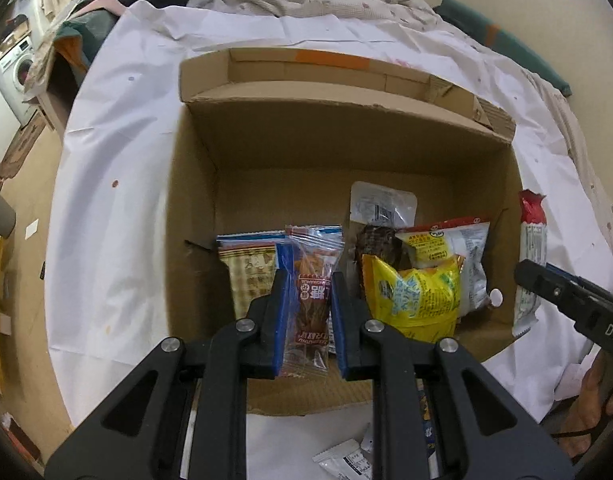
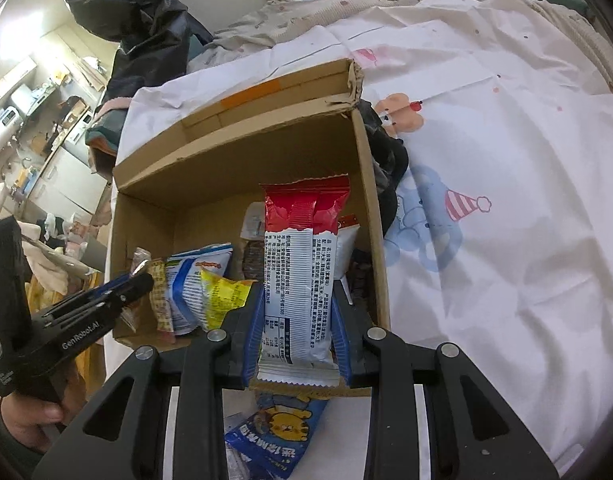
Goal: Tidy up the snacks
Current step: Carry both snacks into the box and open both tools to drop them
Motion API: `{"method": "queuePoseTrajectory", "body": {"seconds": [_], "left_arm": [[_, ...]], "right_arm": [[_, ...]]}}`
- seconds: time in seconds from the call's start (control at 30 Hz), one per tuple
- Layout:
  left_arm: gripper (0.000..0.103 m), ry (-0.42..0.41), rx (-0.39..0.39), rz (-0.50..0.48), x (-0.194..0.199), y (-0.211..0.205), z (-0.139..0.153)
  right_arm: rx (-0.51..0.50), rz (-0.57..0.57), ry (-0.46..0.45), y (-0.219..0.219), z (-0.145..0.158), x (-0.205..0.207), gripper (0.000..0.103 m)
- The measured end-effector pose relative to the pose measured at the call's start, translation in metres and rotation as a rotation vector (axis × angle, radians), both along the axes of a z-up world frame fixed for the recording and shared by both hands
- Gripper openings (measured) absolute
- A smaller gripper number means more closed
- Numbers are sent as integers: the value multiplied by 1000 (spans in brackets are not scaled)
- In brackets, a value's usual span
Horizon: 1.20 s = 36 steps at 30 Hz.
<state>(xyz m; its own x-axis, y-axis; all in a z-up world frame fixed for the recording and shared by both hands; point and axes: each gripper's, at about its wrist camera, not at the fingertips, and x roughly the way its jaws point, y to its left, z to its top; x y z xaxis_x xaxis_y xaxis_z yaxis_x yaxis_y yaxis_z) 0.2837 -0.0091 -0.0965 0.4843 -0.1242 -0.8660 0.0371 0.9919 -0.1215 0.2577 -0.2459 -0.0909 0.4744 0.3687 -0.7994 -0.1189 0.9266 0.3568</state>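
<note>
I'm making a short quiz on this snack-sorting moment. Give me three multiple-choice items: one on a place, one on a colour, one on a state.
1. Where is the yellow packet?
A. inside the cardboard box
B. on the sheet
C. in a gripper

2. What colour is the top of the packet in the right gripper?
A. green
B. red
C. black

3. The left gripper is:
A. open and empty
B. out of view
C. shut on a clear snack packet

Answers: A, it lies among snacks on the box floor; B, the red-topped packet shows it; C, the jaws clamp it.
</note>
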Motion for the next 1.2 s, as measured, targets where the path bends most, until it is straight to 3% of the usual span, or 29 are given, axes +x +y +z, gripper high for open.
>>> {"method": "queuePoseTrajectory", "body": {"seconds": [1.03, 1.13, 1.17, 1.2], "left_arm": [[23, -52, 24, 10, -6, 2, 5], [32, -60, 24, 9, -7, 3, 7], [43, -63, 23, 10, -7, 3, 8], [55, -72, 22, 11, -8, 3, 10]], "right_arm": [[-13, 8, 20, 9, -10, 4, 35], [9, 5, 17, 7, -9, 4, 36], [16, 3, 13, 7, -8, 3, 39], [23, 1, 6, 6, -6, 3, 52]]}}
